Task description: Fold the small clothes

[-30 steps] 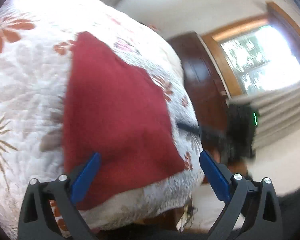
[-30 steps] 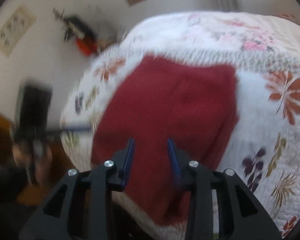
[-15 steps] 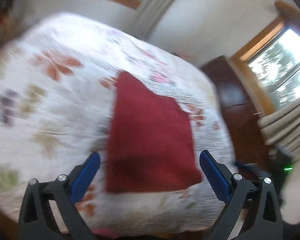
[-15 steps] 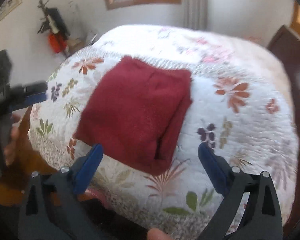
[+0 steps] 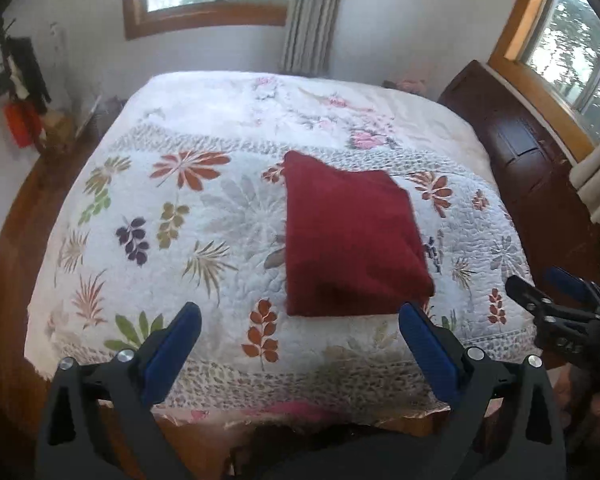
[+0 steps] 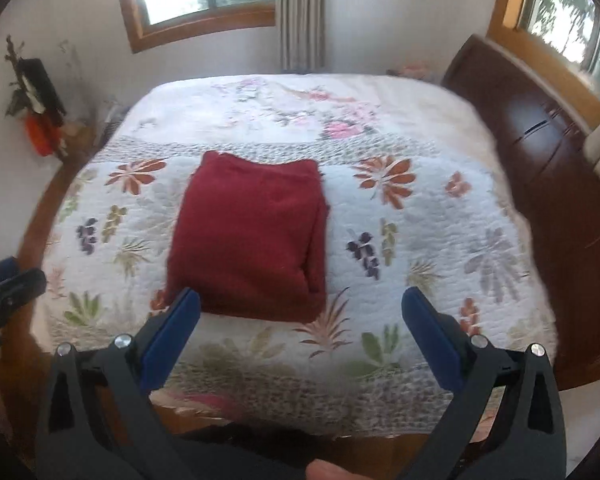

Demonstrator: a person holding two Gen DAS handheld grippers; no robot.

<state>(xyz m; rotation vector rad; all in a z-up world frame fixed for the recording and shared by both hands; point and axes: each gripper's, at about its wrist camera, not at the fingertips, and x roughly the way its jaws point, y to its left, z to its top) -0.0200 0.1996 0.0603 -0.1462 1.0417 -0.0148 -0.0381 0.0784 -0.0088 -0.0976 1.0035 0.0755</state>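
A dark red garment (image 5: 352,236) lies folded into a flat rectangle on the floral quilt (image 5: 172,208), near the bed's front edge. The same red garment (image 6: 252,236) shows left of centre in the right wrist view. My left gripper (image 5: 300,320) is held open, well back from the bed, with nothing between its blue fingers (image 5: 172,348). My right gripper (image 6: 300,308) is open too, pulled back over the front edge. The right gripper (image 5: 556,304) appears at the right border of the left wrist view. The left gripper (image 6: 8,296) shows at the left border of the right wrist view.
The bed (image 6: 420,240) fills most of both views. A dark wooden dresser (image 5: 532,160) stands to its right under a window. Hanging items (image 5: 20,92) sit on the left wall. Wooden floor (image 6: 32,240) runs along the left side.
Both grippers have drawn back from the red garment and turned level. The right gripper, nearly shut over the cloth a second ago, has opened wide.
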